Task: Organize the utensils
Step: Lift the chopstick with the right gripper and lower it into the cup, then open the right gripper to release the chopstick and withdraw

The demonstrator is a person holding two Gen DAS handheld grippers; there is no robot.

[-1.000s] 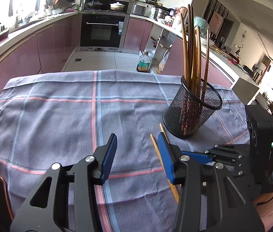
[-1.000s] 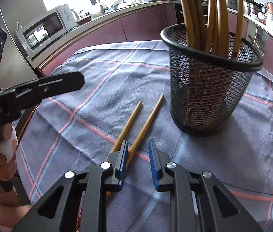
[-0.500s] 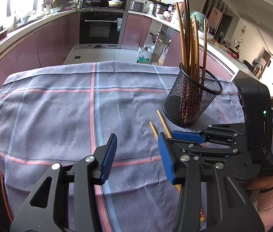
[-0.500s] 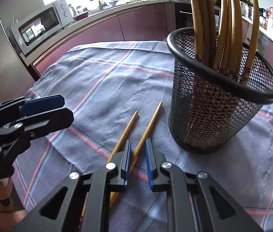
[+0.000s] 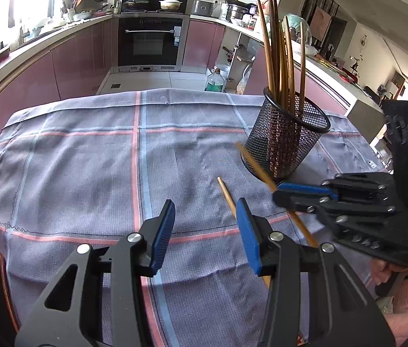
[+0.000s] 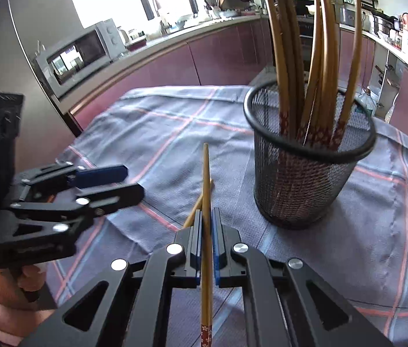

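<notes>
Your left gripper (image 5: 204,231) hovers over the grey-blue checked cloth with pink and blue stripes (image 5: 88,159) that covers the counter. Its blue-padded fingers (image 5: 163,231) stand partly apart with nothing between them; they touch no utensil.

Just right of those fingers, a loose light-wood chopstick (image 5: 225,193) lies flat on the cloth. Its far tip points away from you and its near end runs under the right-hand finger of your left gripper, so you cannot see whether it touches that finger.

Further right, your right gripper (image 6: 207,231) has just been closing, and its fingers (image 6: 196,248) are now clamped on a second light-wood chopstick with a red flowered end (image 6: 206,202). In the right wrist view the pads press it from both sides. The plain tip juts forward beyond the fingers and the flowered end sticks back towards you. In the left wrist view this chopstick (image 5: 257,167) is lifted at a slant off the cloth, its tip crossing in front of the holder's base.

On the right stands the black wire-mesh cylindrical holder (image 6: 308,173), upright on the cloth, near the held chopstick but apart from it. A bundle of long wooden chopsticks (image 6: 316,66) stands in it, flowered ends down, leaning against the rim.
</notes>
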